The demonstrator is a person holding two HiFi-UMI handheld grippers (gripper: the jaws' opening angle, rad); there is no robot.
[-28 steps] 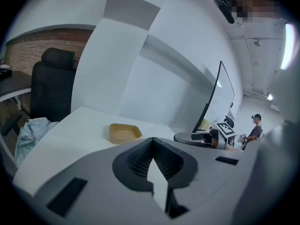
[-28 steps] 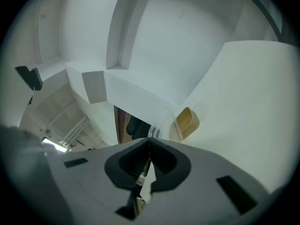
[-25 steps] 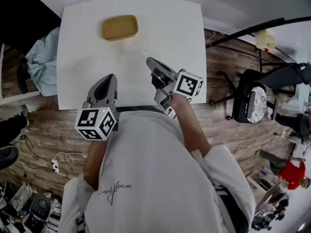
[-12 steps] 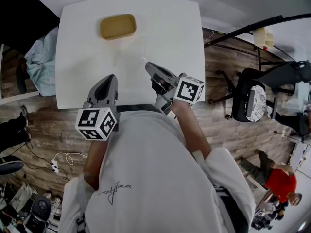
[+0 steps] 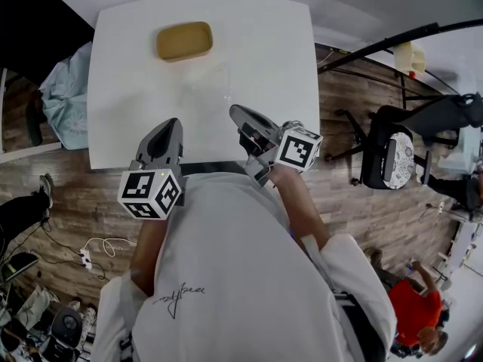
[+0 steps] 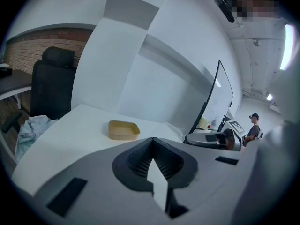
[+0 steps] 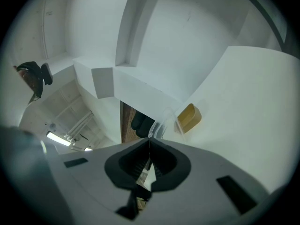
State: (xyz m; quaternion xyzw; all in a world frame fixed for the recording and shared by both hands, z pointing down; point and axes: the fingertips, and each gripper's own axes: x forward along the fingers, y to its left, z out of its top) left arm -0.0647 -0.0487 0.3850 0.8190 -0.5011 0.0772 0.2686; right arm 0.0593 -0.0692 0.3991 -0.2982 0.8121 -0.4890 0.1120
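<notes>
On the white table (image 5: 272, 44) a tan shallow tray (image 5: 183, 41) sits at the far left. A clear plastic bag (image 5: 205, 85) lies between the tray and my right gripper (image 5: 235, 111). In the right gripper view that gripper (image 7: 150, 138) is shut on a corner of the bag (image 7: 165, 123), with the tray (image 7: 189, 117) beyond it. My left gripper (image 5: 170, 122) hovers over the table's near edge, shut and holding nothing. The left gripper view shows its shut tips (image 6: 153, 138), the tray (image 6: 123, 130) ahead and the right gripper (image 6: 213, 138) to the right.
A black office chair (image 5: 400, 157) stands on the wood floor right of the table. A light blue cloth bundle (image 5: 64, 96) lies at the table's left side beside a black chair (image 6: 51, 88). A person in red (image 5: 407, 315) moves at the lower right. Cables (image 5: 87, 255) trail on the floor.
My right gripper has drawn back a little toward the table's near edge with the clear bag's corner in it. The left gripper has stayed put. The person in red has walked leftward.
</notes>
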